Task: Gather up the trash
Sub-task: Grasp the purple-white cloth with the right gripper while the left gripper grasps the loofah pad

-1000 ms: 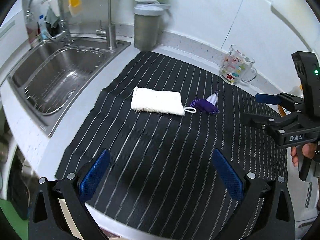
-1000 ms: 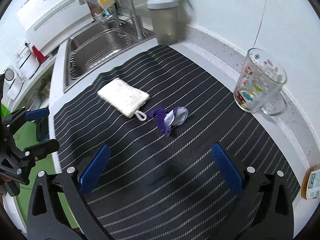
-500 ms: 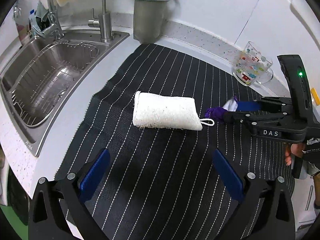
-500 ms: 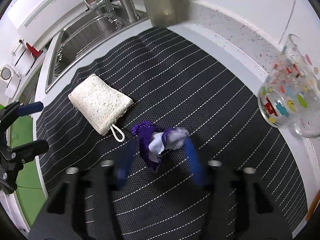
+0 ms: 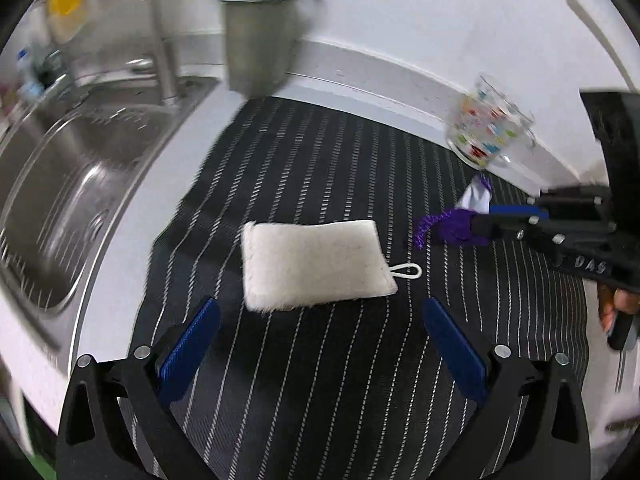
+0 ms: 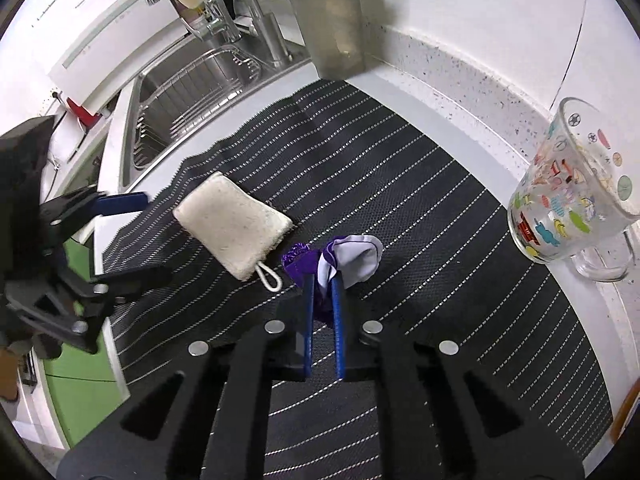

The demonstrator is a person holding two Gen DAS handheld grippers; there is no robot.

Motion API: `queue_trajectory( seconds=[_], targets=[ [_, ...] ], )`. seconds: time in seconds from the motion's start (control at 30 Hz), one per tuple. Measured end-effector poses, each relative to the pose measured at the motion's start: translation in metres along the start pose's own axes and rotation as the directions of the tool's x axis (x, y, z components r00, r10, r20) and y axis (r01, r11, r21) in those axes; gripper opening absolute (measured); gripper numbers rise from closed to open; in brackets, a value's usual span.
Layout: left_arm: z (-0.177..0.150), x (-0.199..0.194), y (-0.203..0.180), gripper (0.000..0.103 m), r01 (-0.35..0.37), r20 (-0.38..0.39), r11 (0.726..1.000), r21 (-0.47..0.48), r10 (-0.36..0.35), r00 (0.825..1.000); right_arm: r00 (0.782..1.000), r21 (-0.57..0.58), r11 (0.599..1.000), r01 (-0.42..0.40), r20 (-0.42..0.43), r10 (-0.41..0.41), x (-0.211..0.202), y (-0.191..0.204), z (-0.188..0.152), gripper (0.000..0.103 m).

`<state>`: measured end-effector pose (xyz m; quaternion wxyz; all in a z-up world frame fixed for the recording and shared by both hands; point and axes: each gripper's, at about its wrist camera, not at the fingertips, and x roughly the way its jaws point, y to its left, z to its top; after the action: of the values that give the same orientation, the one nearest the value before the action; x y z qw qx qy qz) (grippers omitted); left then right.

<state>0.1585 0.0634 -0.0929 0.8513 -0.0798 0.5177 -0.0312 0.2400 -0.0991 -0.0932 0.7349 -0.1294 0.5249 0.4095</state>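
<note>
A crumpled purple and white wrapper (image 6: 344, 258) lies on the black striped mat (image 6: 420, 184). My right gripper (image 6: 322, 280) is shut on the wrapper; it also shows in the left wrist view (image 5: 476, 222), pinching the wrapper (image 5: 452, 226). My left gripper (image 5: 316, 332) is open and empty, hovering just in front of a white sponge (image 5: 314, 262) with a loop. The sponge (image 6: 234, 224) lies left of the wrapper in the right wrist view.
A grey lidded bin (image 5: 258, 28) stands at the back by the wall. A steel sink (image 5: 60, 184) with a tap is at the left. A printed glass mug (image 6: 572, 208) stands at the mat's right edge.
My right gripper moved onto the wrapper and shut on it. My left gripper moved forward toward the sponge.
</note>
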Motion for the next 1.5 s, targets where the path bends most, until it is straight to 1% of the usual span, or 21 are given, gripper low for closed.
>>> queue_trajectory(
  seconds=[0.1,0.2,0.3,0.37,0.47,0.53,0.57,0.6,0.63,0.73,0.83,0.87,0.93,0.97,1.07,1.1,1.17,1.2,1.23,1.37,1.5],
  targets=[
    [0.012,0.009,0.002,0.098,0.027,-0.041,0.992,0.127,-0.022,0.999,1.000,0.018,1.000,0.006,0.009,-0.007,-0.010,0.000,0.001,0.008],
    [0.025,0.020,0.005,0.098,0.064,-0.086,0.965,0.253,-0.043,0.995,1.000,0.041,0.999,0.020,0.010,-0.020,-0.017,0.000,-0.001,0.008],
    [0.033,0.033,0.004,0.098,0.133,-0.147,0.912,0.388,-0.081,0.986,0.999,0.070,0.997,0.033,0.007,-0.033,-0.022,-0.003,-0.005,0.008],
    [0.038,0.043,0.006,0.098,0.174,-0.192,0.862,0.475,-0.091,0.977,0.999,0.085,0.995,0.045,0.005,-0.045,-0.024,-0.004,-0.007,0.008],
    [0.044,0.053,0.007,0.098,0.219,-0.233,0.809,0.546,-0.105,0.967,0.998,0.108,0.992,0.062,-0.001,-0.062,-0.026,-0.005,-0.011,0.008],
    [0.045,0.059,0.004,0.098,0.271,-0.267,0.754,0.598,-0.131,0.955,0.997,0.123,0.990,0.075,-0.006,-0.075,-0.027,-0.006,-0.015,0.008],
    [0.045,0.061,0.003,0.098,0.287,-0.277,0.735,0.615,-0.141,0.951,0.997,0.130,0.988,0.080,-0.008,-0.080,-0.027,-0.006,-0.015,0.008],
    [0.045,0.064,0.002,0.098,0.316,-0.297,0.708,0.632,-0.154,0.942,0.996,0.138,0.987,0.087,-0.010,-0.087,-0.028,-0.006,-0.017,0.008],
    [0.045,0.067,0.001,0.098,0.336,-0.314,0.687,0.644,-0.163,0.935,0.995,0.145,0.985,0.095,-0.012,-0.094,-0.029,-0.007,-0.018,0.008],
    [0.042,0.076,0.001,0.097,0.358,-0.341,0.642,0.678,-0.158,0.927,0.994,0.162,0.981,0.109,-0.018,-0.108,-0.030,-0.007,-0.022,0.008],
    [0.036,0.081,-0.003,0.097,0.353,-0.342,0.612,0.708,-0.140,0.929,0.993,0.172,0.978,0.121,-0.024,-0.119,-0.030,-0.006,-0.025,0.008],
    [0.036,0.080,-0.005,0.090,0.344,-0.331,0.608,0.716,-0.138,0.934,0.992,0.175,0.977,0.125,-0.026,-0.122,-0.030,-0.005,-0.026,0.008],
    [0.036,0.076,-0.007,0.077,0.357,-0.333,0.602,0.714,-0.158,0.930,0.992,0.178,0.976,0.127,-0.028,-0.125,-0.030,-0.003,-0.027,0.008],
    [0.035,0.073,-0.009,0.072,0.362,-0.334,0.605,0.709,-0.165,0.928,0.992,0.180,0.975,0.128,-0.027,-0.125,-0.031,-0.002,-0.027,0.008],
    [0.032,0.070,-0.012,0.070,0.331,-0.314,0.620,0.711,-0.142,0.939,0.992,0.178,0.976,0.125,-0.015,-0.124,-0.033,0.004,-0.024,0.008],
    [0.031,0.067,-0.014,0.066,0.321,-0.302,0.632,0.706,-0.141,0.943,0.992,0.175,0.977,0.124,-0.010,-0.124,-0.034,0.006,-0.024,0.008],
    [0.031,0.062,-0.012,0.066,0.293,-0.273,0.664,0.688,-0.137,0.952,0.992,0.170,0.978,0.124,-0.002,-0.126,-0.037,0.010,-0.023,0.008],
    [0.030,0.058,-0.012,0.066,0.277,-0.253,0.685,0.674,-0.138,0.958,0.992,0.169,0.978,0.125,0.002,-0.127,-0.039,0.011,-0.023,0.008],
    [0.029,0.056,-0.013,0.066,0.270,-0.242,0.699,0.662,-0.141,0.960,0.992,0.168,0.978,0.125,0.005,-0.128,-0.040,0.013,-0.023,0.008],
    [0.020,0.038,-0.016,0.065,0.225,-0.170,0.787,0.574,-0.155,0.973,0.991,0.165,0.978,0.127,0.022,-0.132,-0.048,0.017,-0.027,0.008],
    [0.010,0.018,-0.024,0.065,0.179,-0.098,0.850,0.495,-0.150,0.984,0.991,0.158,0.980,0.122,0.039,-0.130,-0.057,0.019,-0.033,0.008]
  ],
)
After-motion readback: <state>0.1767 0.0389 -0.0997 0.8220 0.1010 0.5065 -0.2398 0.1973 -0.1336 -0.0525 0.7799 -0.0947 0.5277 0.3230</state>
